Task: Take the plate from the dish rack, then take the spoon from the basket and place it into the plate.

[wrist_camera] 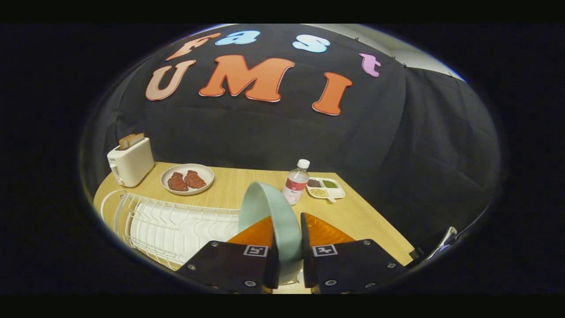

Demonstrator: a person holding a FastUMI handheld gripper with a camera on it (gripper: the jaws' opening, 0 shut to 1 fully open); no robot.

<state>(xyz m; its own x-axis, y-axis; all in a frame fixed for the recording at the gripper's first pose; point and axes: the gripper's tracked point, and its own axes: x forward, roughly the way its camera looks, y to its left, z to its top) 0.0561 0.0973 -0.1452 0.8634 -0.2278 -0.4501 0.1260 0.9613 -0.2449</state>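
Two fingers of the gripper are closed onto the plate, one on each face, with only the plate's thickness between them. The plate is pale green, held on edge and upright, its rim rising ahead of the fingertips and curving to the left. It hangs above the table, clear of the rack.

The rack is white wire and lies low to the left of the fingers, its slots showing nothing in them. Beyond the rack, further left, a white toaster stands with two bread slices in its slots. Just right of the toaster sits a dish carrying two reddish-brown pieces of food. Beyond the fingers, slightly right, a bottle stands upright with a white cap. Just beside it to the right lies a divided tray with small portions in its compartments.
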